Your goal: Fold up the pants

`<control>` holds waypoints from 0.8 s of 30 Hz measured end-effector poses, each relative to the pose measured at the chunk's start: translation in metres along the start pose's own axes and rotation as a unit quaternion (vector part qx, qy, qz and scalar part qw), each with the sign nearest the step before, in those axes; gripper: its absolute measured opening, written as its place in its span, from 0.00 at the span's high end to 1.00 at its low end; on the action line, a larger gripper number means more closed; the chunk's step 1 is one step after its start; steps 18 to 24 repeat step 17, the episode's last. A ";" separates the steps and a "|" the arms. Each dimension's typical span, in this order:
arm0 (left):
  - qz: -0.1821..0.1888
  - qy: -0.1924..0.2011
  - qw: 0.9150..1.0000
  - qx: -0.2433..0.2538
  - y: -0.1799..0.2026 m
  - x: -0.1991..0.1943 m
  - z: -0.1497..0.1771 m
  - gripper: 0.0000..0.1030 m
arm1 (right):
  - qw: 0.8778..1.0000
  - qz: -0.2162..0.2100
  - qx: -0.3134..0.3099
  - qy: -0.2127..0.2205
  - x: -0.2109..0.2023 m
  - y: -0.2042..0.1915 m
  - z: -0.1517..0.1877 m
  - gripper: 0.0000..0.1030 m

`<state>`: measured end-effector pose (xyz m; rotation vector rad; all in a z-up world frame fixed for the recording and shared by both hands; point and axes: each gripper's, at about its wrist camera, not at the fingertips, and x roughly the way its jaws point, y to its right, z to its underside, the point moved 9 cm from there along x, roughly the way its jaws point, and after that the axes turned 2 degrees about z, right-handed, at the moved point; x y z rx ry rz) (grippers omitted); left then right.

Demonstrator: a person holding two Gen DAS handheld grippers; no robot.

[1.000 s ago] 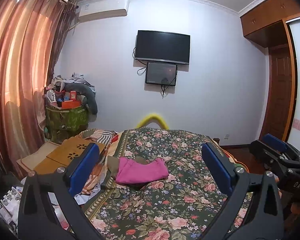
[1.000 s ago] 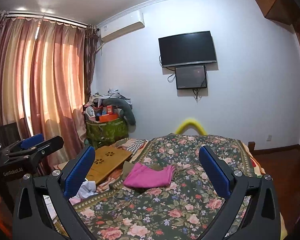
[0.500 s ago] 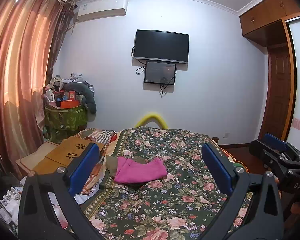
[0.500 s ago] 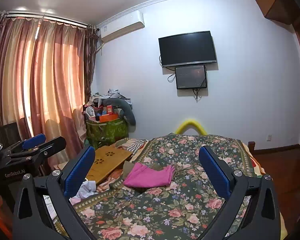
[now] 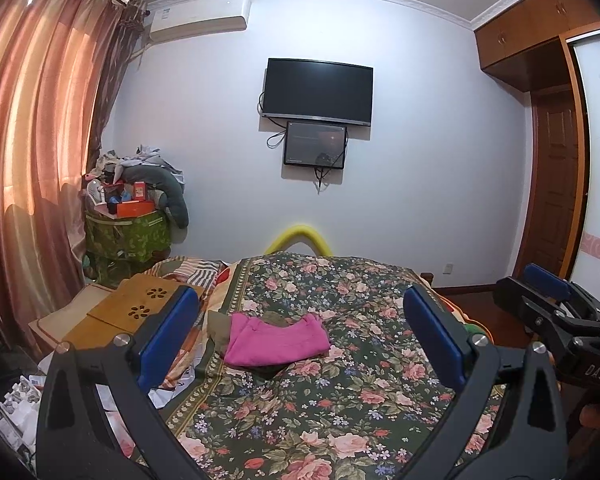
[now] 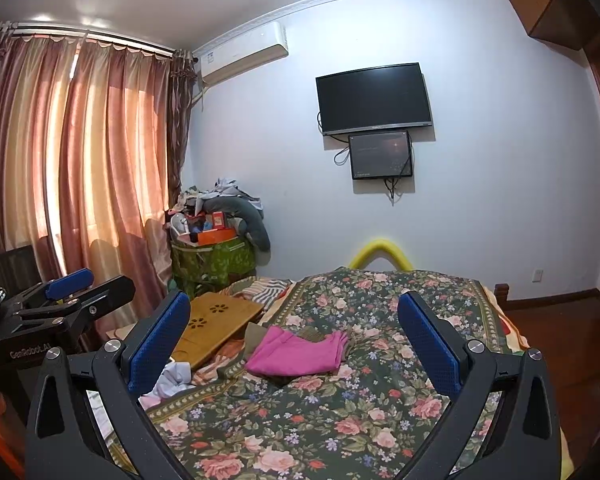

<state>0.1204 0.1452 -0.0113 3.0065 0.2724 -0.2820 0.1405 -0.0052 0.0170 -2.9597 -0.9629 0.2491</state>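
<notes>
Folded magenta pants (image 5: pixel 276 340) (image 6: pixel 298 352) lie on the floral bedspread (image 5: pixel 340 400) (image 6: pixel 340 420), toward its left side, on top of an olive-brown garment (image 5: pixel 220 326). My left gripper (image 5: pixel 300 340) is held open above the near part of the bed, well short of the pants, nothing between its blue pads. My right gripper (image 6: pixel 294 344) is open too, at about the same distance. Each gripper shows at the edge of the other's view: the right one (image 5: pixel 548 300) at the right, the left one (image 6: pixel 66 294) at the left.
A wooden lap desk (image 5: pixel 140 308) (image 6: pixel 216 326) lies left of the bed among loose cloth and papers. A green box (image 5: pixel 126 236) piled with clutter stands by the curtain (image 5: pixel 28 160). A TV (image 5: pixel 318 90) hangs on the far wall. A wooden door (image 5: pixel 556 184) is at right.
Both views have shifted only slightly; the pants sit a touch lower in the left wrist view. Both grippers stay open and nothing on the bed has moved.
</notes>
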 end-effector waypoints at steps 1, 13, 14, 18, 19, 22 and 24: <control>0.001 0.000 1.000 0.001 0.000 0.000 0.000 0.00 | 1.000 0.000 0.000 0.000 0.000 0.001 0.000 0.00; 0.011 -0.004 1.000 0.010 0.003 0.001 0.001 0.00 | 1.000 0.002 0.005 -0.002 0.000 0.002 -0.001 0.00; 0.012 -0.005 1.000 0.011 0.004 0.001 0.001 0.00 | 1.000 0.002 0.005 -0.003 0.001 0.002 -0.001 0.00; 0.017 -0.011 1.000 0.010 0.005 0.005 0.003 0.00 | 1.000 0.004 0.007 -0.005 0.002 0.003 0.000 0.00; 0.017 -0.011 1.000 0.010 0.005 0.005 0.003 0.00 | 1.000 0.004 0.007 -0.005 0.002 0.003 0.000 0.00; 0.017 -0.011 1.000 0.010 0.005 0.005 0.003 0.00 | 1.000 0.004 0.007 -0.005 0.002 0.003 0.000 0.00; 0.017 -0.011 1.000 0.010 0.005 0.005 0.003 0.00 | 1.000 0.004 0.007 -0.005 0.002 0.003 0.000 0.00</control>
